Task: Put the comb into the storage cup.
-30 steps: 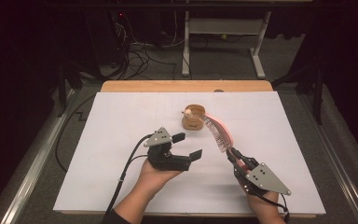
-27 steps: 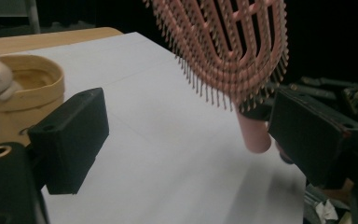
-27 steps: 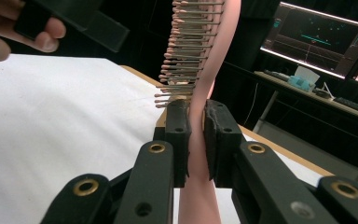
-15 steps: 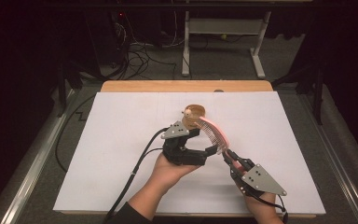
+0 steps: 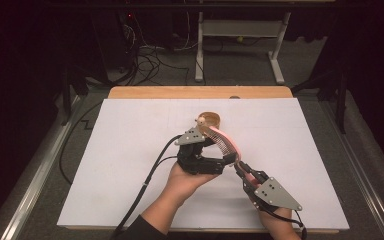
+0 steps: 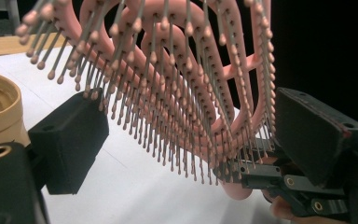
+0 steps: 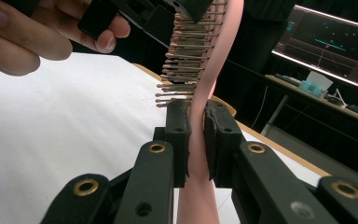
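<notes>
No readable text — no labels

White-covered worktop (image 5: 130, 165) brightly lit from above, surroundings dark; soft shadows under the hands; close jaws slightly blurred, pink plastic bristled brush (image 6: 186, 93) sharp.

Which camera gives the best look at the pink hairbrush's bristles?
The left gripper view: the hairbrush bristles show individually, with rounded tips. The right gripper view shows them edge-on above its clamped handle; the high view shows a small pink curve.

A white-covered table (image 5: 130, 150) (wooden far edge) carries one thing — a tan bowl (image 5: 211, 119).
</notes>
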Demonstrator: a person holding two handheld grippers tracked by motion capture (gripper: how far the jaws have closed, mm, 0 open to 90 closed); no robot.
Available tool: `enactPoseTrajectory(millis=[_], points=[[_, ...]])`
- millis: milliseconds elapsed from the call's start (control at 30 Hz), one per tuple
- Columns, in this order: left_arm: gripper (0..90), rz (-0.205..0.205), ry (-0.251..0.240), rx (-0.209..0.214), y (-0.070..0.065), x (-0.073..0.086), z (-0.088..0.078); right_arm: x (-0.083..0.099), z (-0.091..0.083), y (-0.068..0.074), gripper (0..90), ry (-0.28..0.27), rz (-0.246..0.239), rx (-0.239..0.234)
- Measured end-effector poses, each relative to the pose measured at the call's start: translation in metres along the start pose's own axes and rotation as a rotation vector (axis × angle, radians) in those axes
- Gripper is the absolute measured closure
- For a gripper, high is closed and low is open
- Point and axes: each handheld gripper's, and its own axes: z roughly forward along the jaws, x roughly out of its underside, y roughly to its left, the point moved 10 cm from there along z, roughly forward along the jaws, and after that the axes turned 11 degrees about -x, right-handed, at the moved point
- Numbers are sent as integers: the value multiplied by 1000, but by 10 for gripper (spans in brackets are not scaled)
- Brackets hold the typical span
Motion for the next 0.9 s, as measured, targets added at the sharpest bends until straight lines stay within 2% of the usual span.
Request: enactPoseTrajectory(millis=[167, 367, 433, 633, 900], points=[[117, -5, -3, 1, 2, 1, -4, -1, 0, 1, 819, -2, -16, 3], [117, -58, -7, 23, 7, 3, -6, 0, 5, 5, 818, 5, -25, -4], [117, -60, -9, 29, 7, 2, -7, 0, 6, 6, 818, 7, -27, 0], [116, -77, -6, 14, 11, 2, -6, 0, 8, 8, 819, 10, -49, 1], [116, -105, -25, 38, 8, 0, -6, 0, 8, 9, 819, 11, -51, -6]])
